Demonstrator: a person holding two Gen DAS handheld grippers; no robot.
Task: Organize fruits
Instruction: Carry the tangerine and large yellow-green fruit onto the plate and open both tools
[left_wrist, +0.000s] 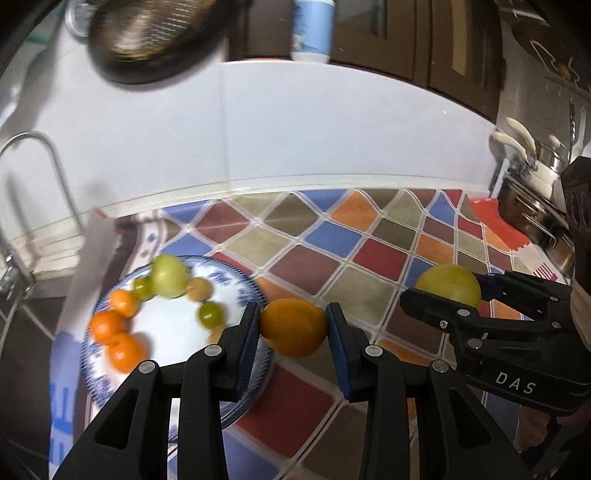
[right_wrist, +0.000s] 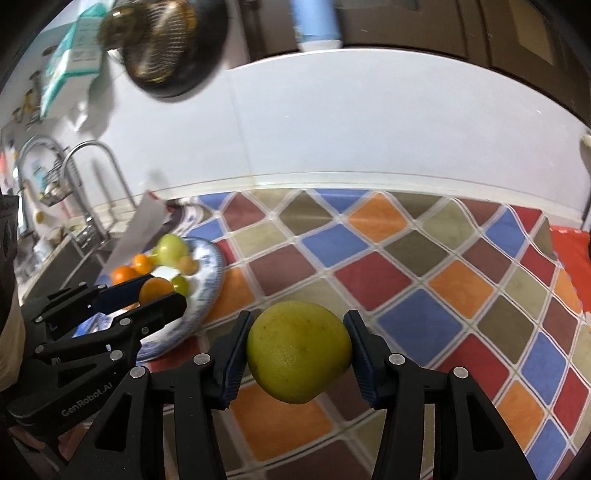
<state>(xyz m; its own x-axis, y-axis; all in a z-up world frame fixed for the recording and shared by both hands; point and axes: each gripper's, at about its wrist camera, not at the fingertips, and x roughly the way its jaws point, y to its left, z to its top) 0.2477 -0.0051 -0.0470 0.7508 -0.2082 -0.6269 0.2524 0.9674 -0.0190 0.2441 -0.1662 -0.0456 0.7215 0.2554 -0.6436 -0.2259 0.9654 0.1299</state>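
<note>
Gripping an orange (left_wrist: 293, 326) between its blue pads, the left tool (left_wrist: 293, 328) is hovering over the near right rim of the blue-patterned plate (left_wrist: 236, 275), while the right tool (right_wrist: 297, 350) is clenching a large yellow-green fruit (right_wrist: 298, 350) above the chequered cloth (right_wrist: 424, 295) on the worktop. Both fruits are hanging clear of the surface. The plate is lying to the left of both tools and is already carrying small oranges (left_wrist: 110, 328) and green fruits (left_wrist: 170, 275) along its left and far sides, leaving white space at its centre. Being much nearer, the left hand is probably the one to set down first; the right tool is facing a longer leftward trip across the cloth.
</note>
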